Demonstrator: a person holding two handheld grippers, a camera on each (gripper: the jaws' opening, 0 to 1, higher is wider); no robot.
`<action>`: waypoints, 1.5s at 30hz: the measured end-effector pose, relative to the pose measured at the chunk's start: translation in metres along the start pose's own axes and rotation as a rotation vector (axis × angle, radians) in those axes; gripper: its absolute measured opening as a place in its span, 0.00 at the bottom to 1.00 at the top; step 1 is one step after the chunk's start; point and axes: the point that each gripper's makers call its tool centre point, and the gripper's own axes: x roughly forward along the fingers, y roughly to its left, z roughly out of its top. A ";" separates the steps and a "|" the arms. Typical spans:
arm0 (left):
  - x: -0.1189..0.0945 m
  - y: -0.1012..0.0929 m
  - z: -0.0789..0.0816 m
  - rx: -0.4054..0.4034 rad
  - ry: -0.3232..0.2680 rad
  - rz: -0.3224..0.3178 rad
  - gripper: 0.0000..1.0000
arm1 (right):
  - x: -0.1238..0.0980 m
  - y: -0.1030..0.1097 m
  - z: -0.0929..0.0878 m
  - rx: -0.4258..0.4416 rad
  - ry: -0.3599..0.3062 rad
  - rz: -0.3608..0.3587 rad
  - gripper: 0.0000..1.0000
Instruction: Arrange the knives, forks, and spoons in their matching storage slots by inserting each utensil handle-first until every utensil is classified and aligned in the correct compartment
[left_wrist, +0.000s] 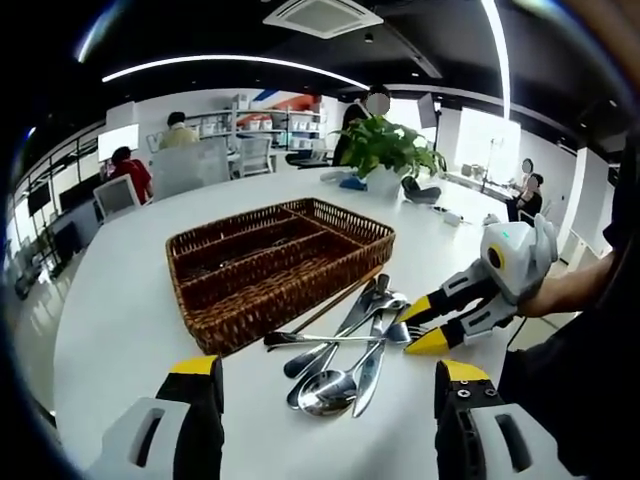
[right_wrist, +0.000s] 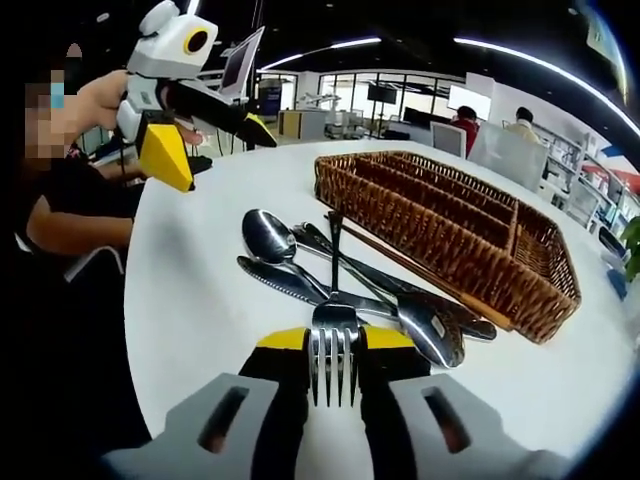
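While we look along the right gripper (right_wrist: 333, 352), its yellow-tipped jaws sit closed on the tined head of a steel fork (right_wrist: 334, 330), whose slim handle runs toward twelve o'clock across the heap of cutlery. Shiny spoons (right_wrist: 268, 236) and knives (right_wrist: 285, 280) lie crossed on the smooth white table (right_wrist: 190, 290), touching one another. At two o'clock from the heap sits the woven wicker tray (right_wrist: 450, 232), brown, rectangular, split into long slots; we cannot tell what lies in them. In the left gripper view, the left gripper (left_wrist: 330, 385) rises at six o'clock with jaws spread wide and nothing between them. From there we see the tray (left_wrist: 280, 262) at eleven o'clock of the pile, a leafy potted plant (left_wrist: 388, 150) behind it, and the right gripper (left_wrist: 425, 322) at three o'clock pinching the fork (left_wrist: 340, 339).
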 end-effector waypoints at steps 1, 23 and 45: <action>0.001 0.000 0.000 0.007 0.000 0.000 0.89 | -0.001 0.000 0.001 0.005 -0.006 0.000 0.17; 0.055 -0.026 0.006 0.291 0.013 -0.167 0.55 | -0.020 -0.001 0.019 0.076 -0.005 0.036 0.17; 0.093 -0.037 -0.008 0.748 0.101 -0.319 0.18 | -0.026 0.000 0.032 0.161 0.012 0.055 0.17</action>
